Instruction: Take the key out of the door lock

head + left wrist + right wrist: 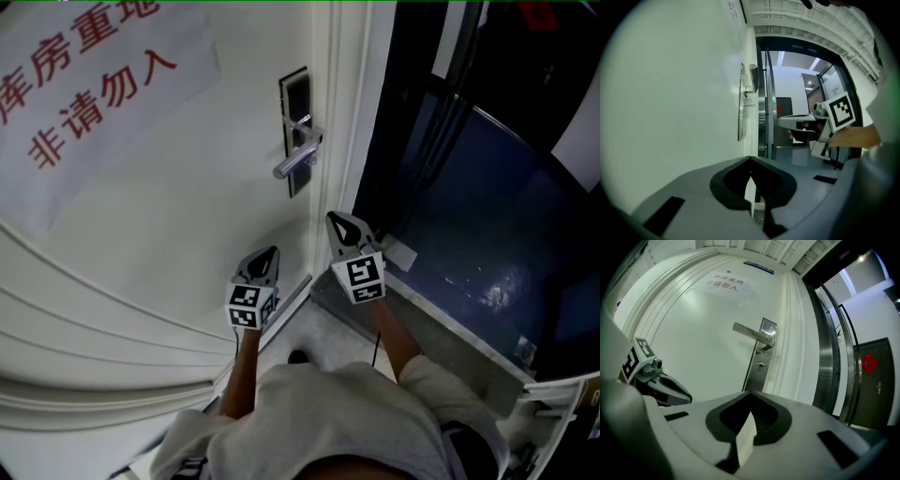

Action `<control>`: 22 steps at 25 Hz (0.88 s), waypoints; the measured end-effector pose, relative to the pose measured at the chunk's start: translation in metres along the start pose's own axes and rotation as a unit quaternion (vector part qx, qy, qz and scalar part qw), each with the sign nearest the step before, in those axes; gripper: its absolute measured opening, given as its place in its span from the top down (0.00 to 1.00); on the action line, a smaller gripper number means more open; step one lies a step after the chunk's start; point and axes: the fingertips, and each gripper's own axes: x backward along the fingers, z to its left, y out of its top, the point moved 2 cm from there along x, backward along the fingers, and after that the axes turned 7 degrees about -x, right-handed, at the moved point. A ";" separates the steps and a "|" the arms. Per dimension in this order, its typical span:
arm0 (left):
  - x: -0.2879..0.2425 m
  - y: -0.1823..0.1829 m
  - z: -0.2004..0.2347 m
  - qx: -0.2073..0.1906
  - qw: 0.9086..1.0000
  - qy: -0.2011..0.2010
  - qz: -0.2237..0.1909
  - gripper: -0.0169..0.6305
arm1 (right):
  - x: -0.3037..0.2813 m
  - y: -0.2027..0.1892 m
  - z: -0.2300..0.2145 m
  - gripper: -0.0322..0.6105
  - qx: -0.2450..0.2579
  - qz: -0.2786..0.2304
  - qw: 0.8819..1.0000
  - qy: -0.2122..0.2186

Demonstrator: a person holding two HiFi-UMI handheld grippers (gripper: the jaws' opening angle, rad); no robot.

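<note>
Hovering low and short of the white door point(187, 197), the left gripper point(269, 255) and right gripper point(749, 412) are both held fully closed and empty, as what appears to be the key point(761, 365), far off below the handle point(749, 332) in the lock plate point(752, 379), is not yet reached.

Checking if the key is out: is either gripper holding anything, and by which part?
Nothing is held: the grey left gripper and grey right gripper are shut, empty, short of the silver lock plate.
</note>
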 end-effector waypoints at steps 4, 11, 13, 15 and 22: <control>-0.003 0.004 0.003 -0.002 1.000 -0.001 -0.006 0.95 | -0.015 0.026 -0.008 0.91 0.029 -0.021 0.999 0.004; -0.007 0.002 0.009 0.003 1.000 0.003 -0.007 0.95 | -0.040 0.055 -0.017 0.91 0.076 -0.036 0.996 0.010; -0.007 0.002 0.011 0.005 1.000 0.004 -0.008 0.95 | -0.046 0.061 -0.022 0.91 0.088 -0.039 0.995 0.007; -0.008 0.003 0.014 0.006 1.000 0.005 -0.010 0.95 | -0.052 0.065 -0.025 0.91 0.103 -0.041 0.994 0.004; -0.008 -0.004 0.018 0.011 1.000 0.005 -0.006 0.95 | -0.063 0.069 -0.026 0.91 0.222 -0.031 0.974 -0.014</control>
